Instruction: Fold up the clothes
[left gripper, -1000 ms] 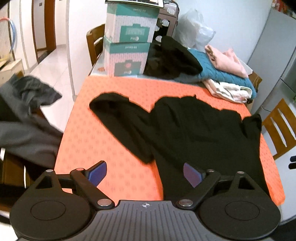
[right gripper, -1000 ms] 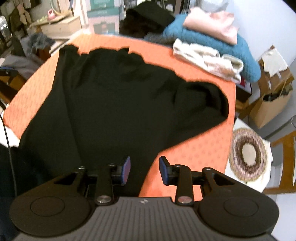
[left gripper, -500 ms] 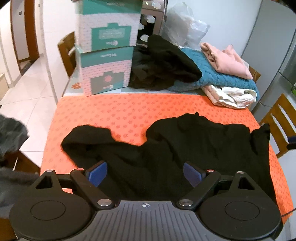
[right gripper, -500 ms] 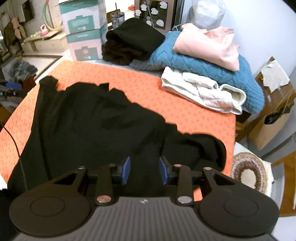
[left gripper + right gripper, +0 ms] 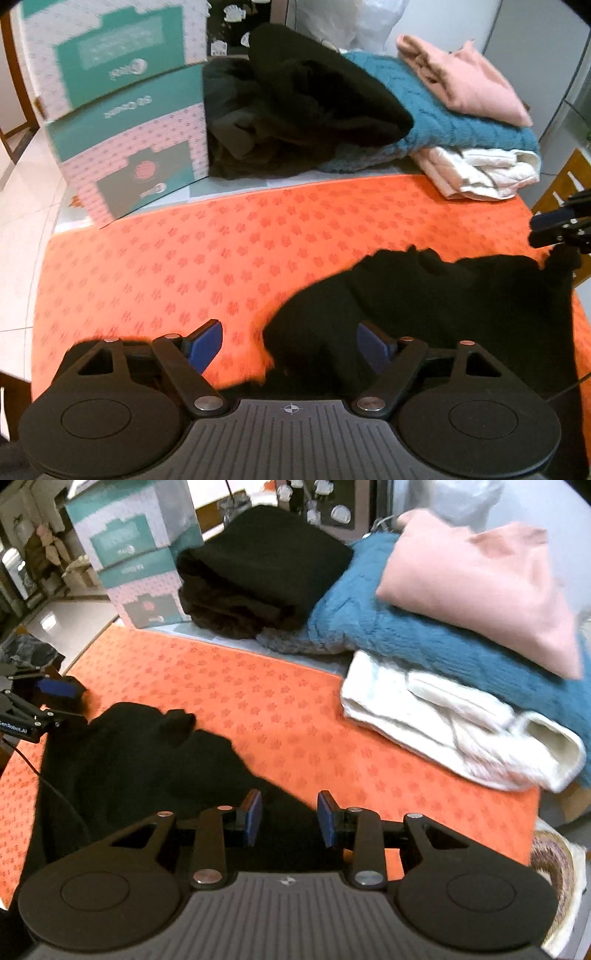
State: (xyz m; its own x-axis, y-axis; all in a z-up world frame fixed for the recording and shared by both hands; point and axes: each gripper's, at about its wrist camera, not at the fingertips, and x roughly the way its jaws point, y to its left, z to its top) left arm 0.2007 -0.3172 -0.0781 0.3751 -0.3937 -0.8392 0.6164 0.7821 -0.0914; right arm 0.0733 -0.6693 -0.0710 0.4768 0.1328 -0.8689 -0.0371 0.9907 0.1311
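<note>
Now soft black cloth garment [image 5: 436, 306] lying bunched near front edge of table with orange patterned cover [image 5: 207, 254], not yet neat flat square. Folded pile sitting along back edge: pink top [image 5: 476, 590], blue knit sweater [image 5: 424, 642], white fluffy piece [image 5: 454, 723]. Left gripper [image 5: 290, 345] spread wide, holding nothing seen. Right gripper [image 5: 290, 818] partly spread over black cloth. Front part of garment hiding under grippers; sleeves hard to make out, so fold stage unclear.
</note>
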